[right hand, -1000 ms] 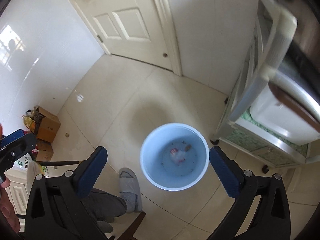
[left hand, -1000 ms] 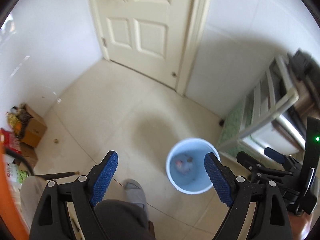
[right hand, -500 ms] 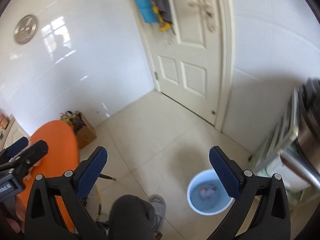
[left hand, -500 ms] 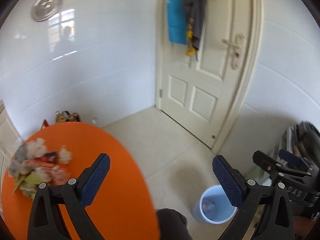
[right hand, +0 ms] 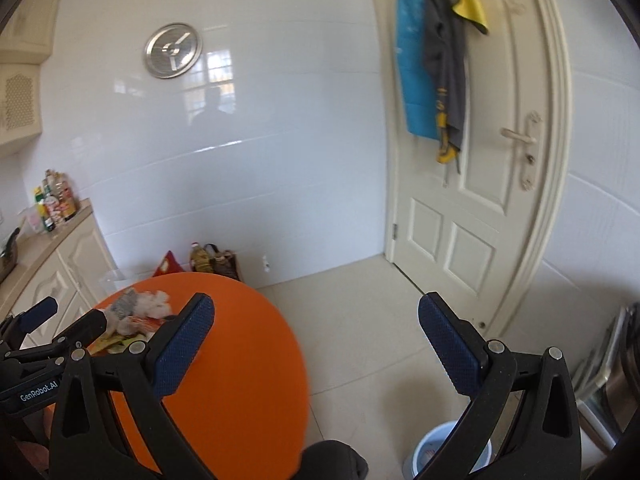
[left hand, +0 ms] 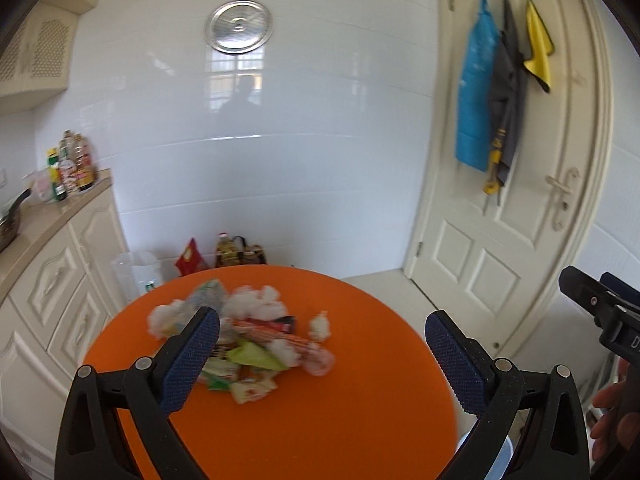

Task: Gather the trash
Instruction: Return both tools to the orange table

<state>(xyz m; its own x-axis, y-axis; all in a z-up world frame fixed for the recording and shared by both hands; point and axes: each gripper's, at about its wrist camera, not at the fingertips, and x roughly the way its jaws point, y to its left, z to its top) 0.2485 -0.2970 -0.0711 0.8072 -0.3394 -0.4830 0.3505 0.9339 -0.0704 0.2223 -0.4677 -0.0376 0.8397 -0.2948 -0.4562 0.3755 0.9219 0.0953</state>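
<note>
Orange round table (left hand: 328, 420) carries the trash pile (left hand: 248, 340) (wrappers and white fluff). Left gripper (left hand: 322, 354) hangs above it, jaws wide and empty; right gripper (right hand: 316, 342) gapes empty too. "GenRobot.AI" marks the left gripper's side.

Black hand-held gripper (left hand: 322, 356), blue pads (left hand: 192, 356)

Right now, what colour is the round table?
Orange table; the left wrist view shows it best.
</note>
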